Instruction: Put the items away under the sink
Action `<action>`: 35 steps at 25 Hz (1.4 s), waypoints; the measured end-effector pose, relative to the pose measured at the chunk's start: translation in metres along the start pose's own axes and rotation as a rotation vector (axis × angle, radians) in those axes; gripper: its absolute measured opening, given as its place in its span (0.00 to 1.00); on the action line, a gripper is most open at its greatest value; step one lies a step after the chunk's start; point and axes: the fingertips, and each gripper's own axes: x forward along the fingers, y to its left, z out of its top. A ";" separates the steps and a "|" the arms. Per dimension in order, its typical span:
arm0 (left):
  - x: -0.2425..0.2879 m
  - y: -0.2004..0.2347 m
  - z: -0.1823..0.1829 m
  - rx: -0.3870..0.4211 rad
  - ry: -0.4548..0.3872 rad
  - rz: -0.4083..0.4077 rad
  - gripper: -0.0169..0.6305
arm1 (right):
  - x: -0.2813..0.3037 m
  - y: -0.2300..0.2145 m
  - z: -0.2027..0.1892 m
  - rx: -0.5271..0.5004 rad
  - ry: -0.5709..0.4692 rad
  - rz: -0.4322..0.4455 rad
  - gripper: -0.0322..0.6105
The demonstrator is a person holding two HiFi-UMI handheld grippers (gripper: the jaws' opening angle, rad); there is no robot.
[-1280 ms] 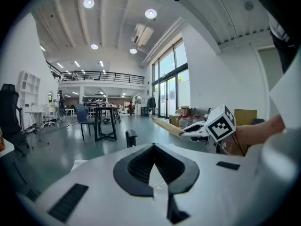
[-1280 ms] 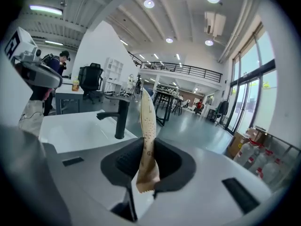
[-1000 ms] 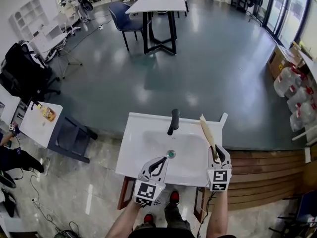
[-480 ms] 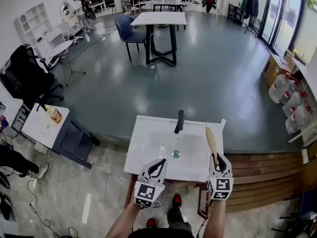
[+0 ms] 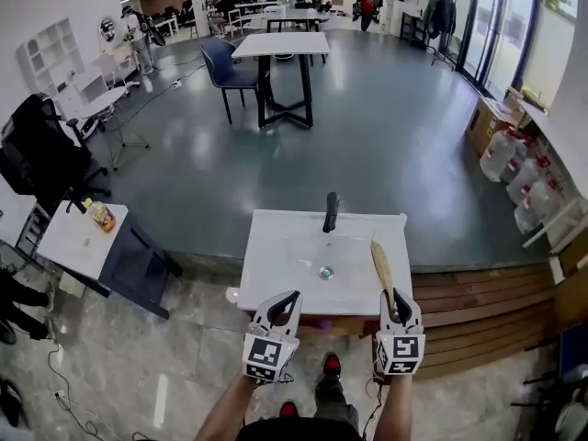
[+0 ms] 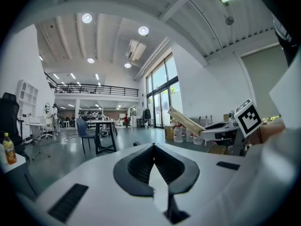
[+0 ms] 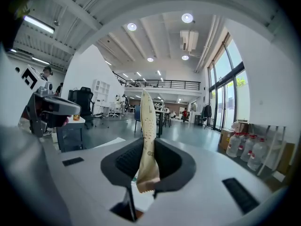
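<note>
Tan pouch (image 7: 146,140) is standing upright in the right tongs (image 7: 146,150), which are clamping its lower part, with its crimped bottom edge poking out below the pads. The print on it is showing too small to read. In the head view the pouch is pointing forward over the right side of the white sink (image 5: 266,278). The left tongs (image 6: 154,155) are pressing tip to tip with nothing between them, hovering at the sink's near edge. A black faucet (image 5: 330,211) is standing at the far rim. The basin is hiding the space under the sink.
</note>
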 end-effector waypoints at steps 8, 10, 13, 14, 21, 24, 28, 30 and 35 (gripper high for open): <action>-0.041 -0.027 0.001 0.001 -0.022 -0.070 0.04 | -0.054 0.030 0.005 -0.005 -0.017 -0.034 0.18; -0.050 -0.032 0.000 0.011 -0.027 -0.084 0.04 | -0.067 0.036 0.003 -0.001 -0.013 -0.048 0.18; -0.060 -0.041 0.000 0.004 -0.021 -0.115 0.04 | -0.086 0.040 -0.001 0.007 -0.006 -0.073 0.18; -0.062 -0.044 -0.001 0.005 -0.021 -0.123 0.04 | -0.093 0.041 -0.003 0.012 -0.002 -0.080 0.18; -0.067 -0.070 -0.027 0.006 0.021 -0.170 0.04 | -0.127 0.041 -0.029 0.035 0.043 -0.112 0.18; -0.069 -0.084 -0.038 -0.005 0.045 -0.185 0.04 | -0.139 0.041 -0.042 0.044 0.067 -0.109 0.18; -0.071 -0.106 -0.053 -0.020 0.080 -0.200 0.04 | -0.153 0.039 -0.067 0.069 0.109 -0.090 0.18; -0.070 -0.115 -0.060 -0.033 0.096 -0.202 0.04 | -0.154 0.039 -0.083 0.086 0.132 -0.078 0.18; -0.069 -0.130 -0.091 -0.064 0.150 -0.171 0.04 | -0.153 0.047 -0.125 0.116 0.197 -0.020 0.18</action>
